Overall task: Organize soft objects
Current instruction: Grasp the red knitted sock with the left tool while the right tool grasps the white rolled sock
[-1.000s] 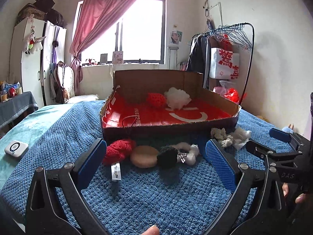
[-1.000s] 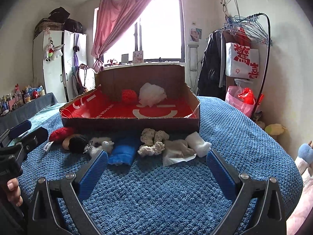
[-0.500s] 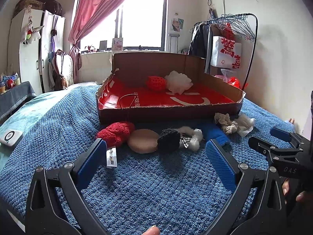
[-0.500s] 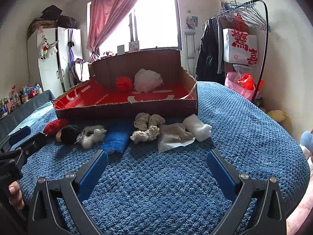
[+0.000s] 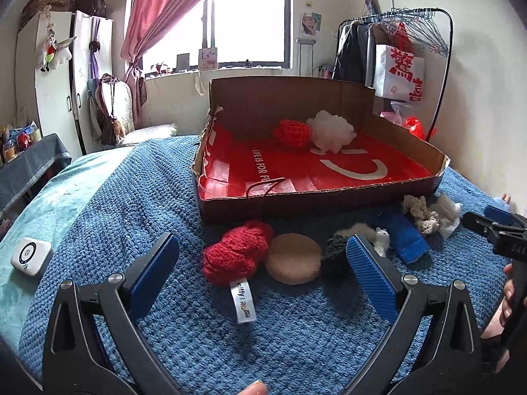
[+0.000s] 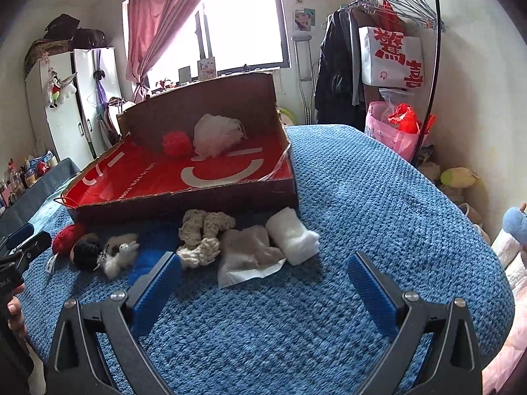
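A shallow cardboard box with a red liner sits on the blue bed cover; a red knit ball and a white puff lie at its back. In front of it lie a red knit piece, a tan pad, a black pom, a white plush, a blue cloth, a cream knit piece, a beige cloth and a white roll. My left gripper is open, just short of the red knit and tan pad. My right gripper is open, just short of the beige cloth.
A white device lies on the teal sheet at left. A clothes rack with a white bag stands at the right wall. A white wardrobe and a dark side table stand at left.
Both grippers have moved forward and lower toward the row of soft objects, which now look larger. Both stay open and empty.
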A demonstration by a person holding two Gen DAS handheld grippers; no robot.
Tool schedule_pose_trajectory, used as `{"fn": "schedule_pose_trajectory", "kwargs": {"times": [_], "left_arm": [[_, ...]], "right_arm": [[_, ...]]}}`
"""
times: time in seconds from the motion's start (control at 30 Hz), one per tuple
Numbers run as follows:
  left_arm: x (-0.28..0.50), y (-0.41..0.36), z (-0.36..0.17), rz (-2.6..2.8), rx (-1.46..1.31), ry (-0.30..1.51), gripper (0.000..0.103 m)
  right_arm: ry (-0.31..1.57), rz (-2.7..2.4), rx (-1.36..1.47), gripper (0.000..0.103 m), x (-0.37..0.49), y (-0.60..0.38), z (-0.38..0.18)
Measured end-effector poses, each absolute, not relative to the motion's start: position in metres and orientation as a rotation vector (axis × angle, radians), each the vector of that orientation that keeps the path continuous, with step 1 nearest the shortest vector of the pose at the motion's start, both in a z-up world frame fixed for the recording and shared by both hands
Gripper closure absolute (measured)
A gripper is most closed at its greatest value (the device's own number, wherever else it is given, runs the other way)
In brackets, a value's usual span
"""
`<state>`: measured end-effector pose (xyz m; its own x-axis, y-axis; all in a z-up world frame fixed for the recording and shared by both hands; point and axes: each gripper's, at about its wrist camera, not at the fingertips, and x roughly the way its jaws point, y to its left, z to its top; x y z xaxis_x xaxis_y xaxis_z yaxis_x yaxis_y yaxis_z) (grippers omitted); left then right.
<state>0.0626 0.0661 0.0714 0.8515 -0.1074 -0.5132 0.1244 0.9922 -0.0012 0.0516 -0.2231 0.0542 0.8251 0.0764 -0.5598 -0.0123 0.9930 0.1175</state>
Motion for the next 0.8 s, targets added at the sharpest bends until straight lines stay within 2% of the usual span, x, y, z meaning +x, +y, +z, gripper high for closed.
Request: {"fn": "schedule_pose_trajectory", "kwargs": {"times": [0.13,0.23,0.3,0.47,0.6,0.63,0.67,0.77,0.8], "left_arm": [[0.079,0.075,0.073,-0.139,0.055,0.59,0.0],[0.089,0.083,0.073,-0.166,0.04,0.628,0.0],[0.096,0.087,0.07,-0.175,0.051,0.659,0.0],[0.108,0.096,0.064,-0.195,0.083,0.712,0.0],[0.117,0.097,0.058,-0.207,0.099,0.759,0.002],[0.118,0.097,0.056,-0.215,0.102,0.768,0.004],[0.119,0.097,0.054,-0.223,0.103,0.775,0.007],[0.124,0.096,0.048,-0.244,0.1,0.804,0.029],[0.126,0.096,0.046,-0.263,0.091,0.819,0.04]], "right_arm": [[0.665,0.027,0.112,0.0,0.076,-0.245,0.057],[0.745,0.034,0.123,0.004,0.096,-0.261,0.053],[0.794,0.053,0.141,0.012,0.107,-0.269,0.048],[0.862,0.094,0.122,0.015,0.121,-0.272,0.041],[0.881,0.11,0.066,0.029,0.127,-0.265,0.041],[0.884,0.115,0.06,0.031,0.129,-0.264,0.041],[0.883,0.12,0.055,0.038,0.13,-0.263,0.041],[0.875,0.138,0.037,0.054,0.131,-0.26,0.041],[0.869,0.151,0.032,0.067,0.13,-0.258,0.041]]}}
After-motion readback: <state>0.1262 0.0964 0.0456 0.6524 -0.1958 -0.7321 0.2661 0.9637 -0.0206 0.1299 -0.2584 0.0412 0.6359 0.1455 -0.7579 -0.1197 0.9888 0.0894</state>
